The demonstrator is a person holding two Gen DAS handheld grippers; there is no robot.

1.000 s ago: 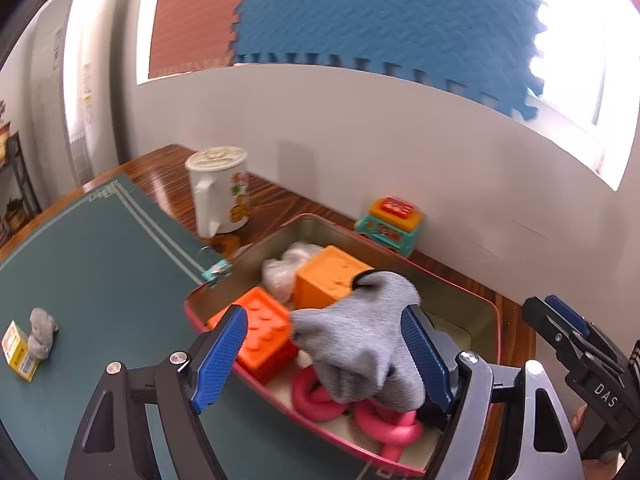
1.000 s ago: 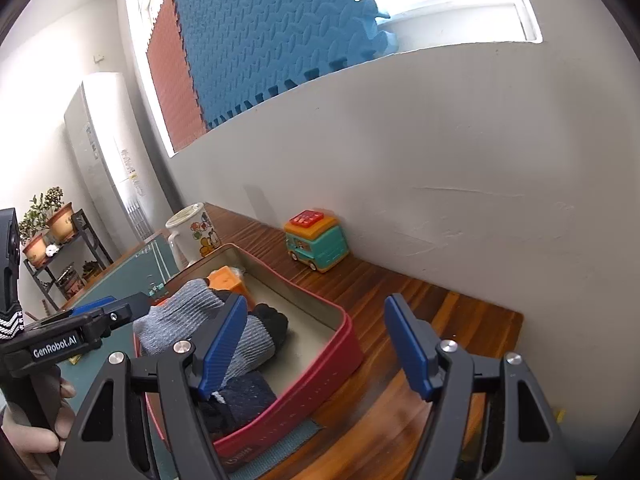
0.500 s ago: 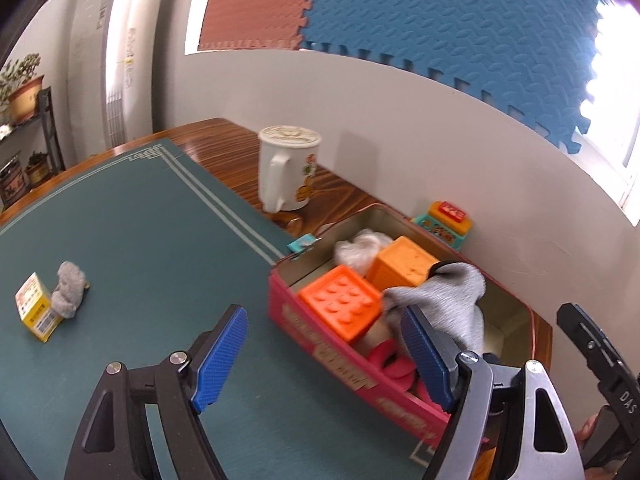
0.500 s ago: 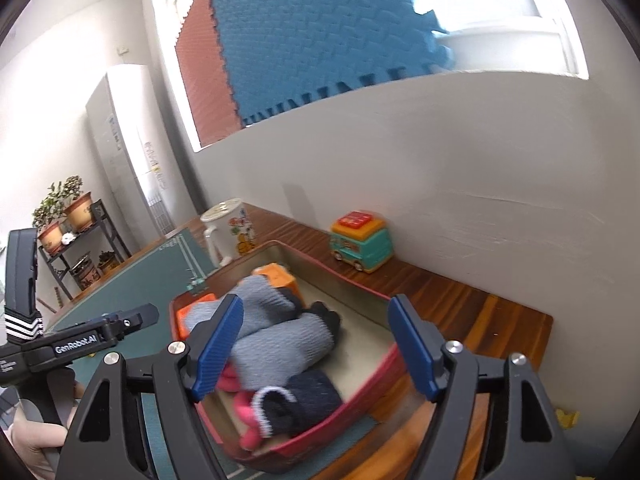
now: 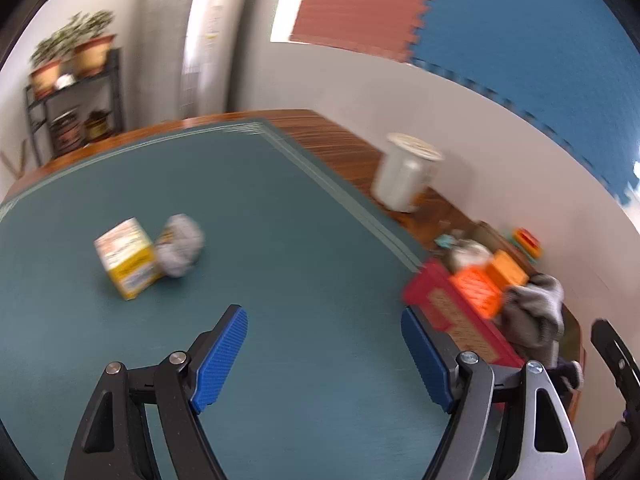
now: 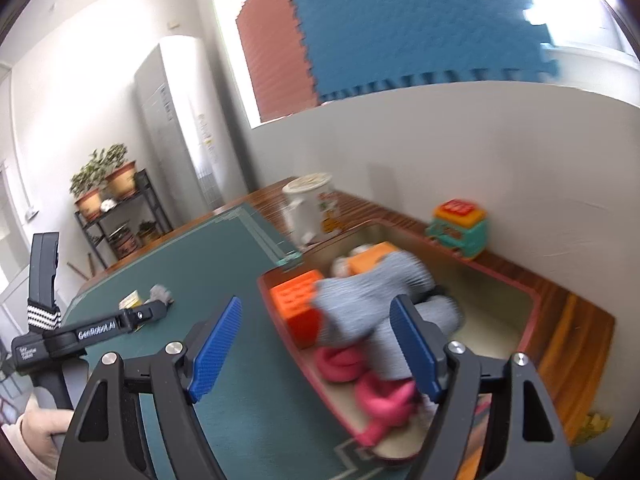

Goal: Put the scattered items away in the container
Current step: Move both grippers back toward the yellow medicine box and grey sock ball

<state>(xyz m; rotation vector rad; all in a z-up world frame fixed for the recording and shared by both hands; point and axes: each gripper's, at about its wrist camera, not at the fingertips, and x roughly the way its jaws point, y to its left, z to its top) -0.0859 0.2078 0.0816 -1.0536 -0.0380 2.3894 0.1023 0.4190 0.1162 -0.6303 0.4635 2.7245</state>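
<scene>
The grey sock that sat between the left gripper's blue pads 1 second ago now lies draped over the near end of the red tin, so that item is delivered. The left gripper has swung away from the tin and faces the green mat; its jaws stand wide apart with nothing between them. This suggests the next pick is the pair still out on the mat: the small yellow-and-white box and the crumpled grey wad touching its right side. Both lie well apart from the tin.

In the right wrist view, the tin holds the sock across its middle, 2 orange blocks at the mat-side end, a pink ring-shaped toy at the near end, and something pale behind the blocks that is too blurred to name.

The right gripper hovers over the tin's near edge, jaws wide and holding nothing.

Outside the tin, a white mug stands just beyond it on the wooden table, and a teal-and-orange toy bus sits by the wall.
</scene>
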